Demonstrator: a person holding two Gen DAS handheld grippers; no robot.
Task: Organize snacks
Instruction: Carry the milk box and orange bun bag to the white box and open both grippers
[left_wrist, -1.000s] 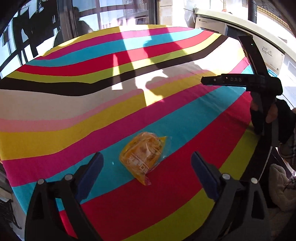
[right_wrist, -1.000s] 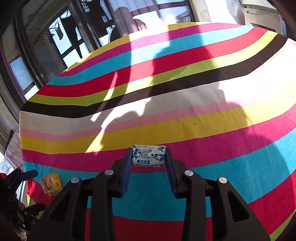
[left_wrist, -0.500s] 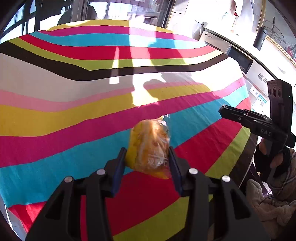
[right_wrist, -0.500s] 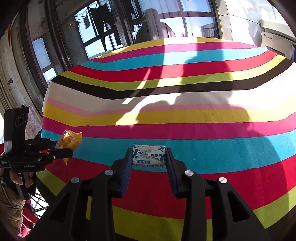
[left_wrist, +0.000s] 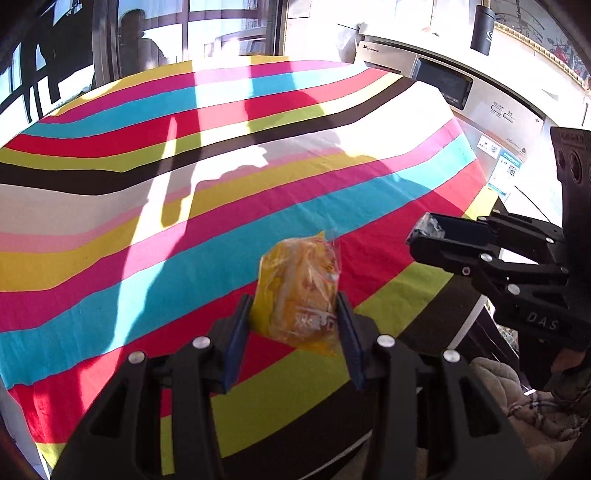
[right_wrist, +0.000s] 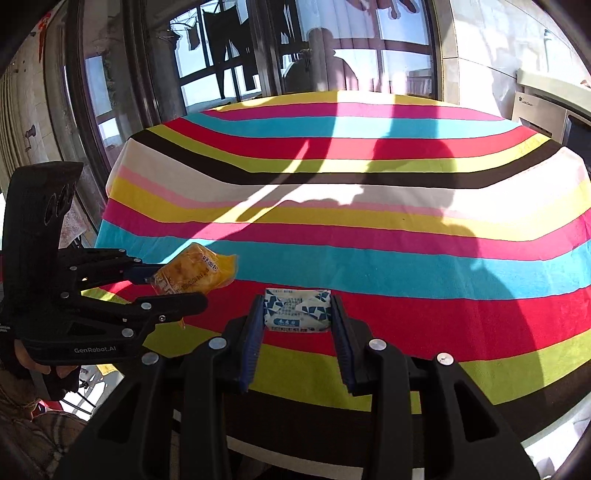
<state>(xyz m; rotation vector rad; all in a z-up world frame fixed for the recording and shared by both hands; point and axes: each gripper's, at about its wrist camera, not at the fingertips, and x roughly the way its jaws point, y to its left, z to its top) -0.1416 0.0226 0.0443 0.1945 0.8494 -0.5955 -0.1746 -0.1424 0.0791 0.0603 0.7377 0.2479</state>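
An orange-yellow snack packet (left_wrist: 299, 291) hangs above the striped tablecloth (left_wrist: 184, 166), pinched between the pads of my left gripper (left_wrist: 295, 314), which is shut on it. The right wrist view shows the same packet (right_wrist: 195, 273) in that left gripper (right_wrist: 177, 284) at the left. My right gripper (right_wrist: 297, 314) is shut on a small white-and-blue snack packet (right_wrist: 297, 309) over the near red stripe. In the left wrist view the right gripper (left_wrist: 428, 236) reaches in from the right, with a bit of its packet showing at the tip.
The striped cloth (right_wrist: 332, 206) covers a table that ends close below both grippers. A white appliance (left_wrist: 443, 81) stands past the table's right side. Windows (right_wrist: 221, 55) and a reflected person lie beyond the far edge. A hand and a sleeve (right_wrist: 22, 398) are at lower left.
My left gripper closed on the orange packet, which lay on the cloth, and lifted it. Both grippers drew back toward the near edge of the table, and the right one kept its white packet.
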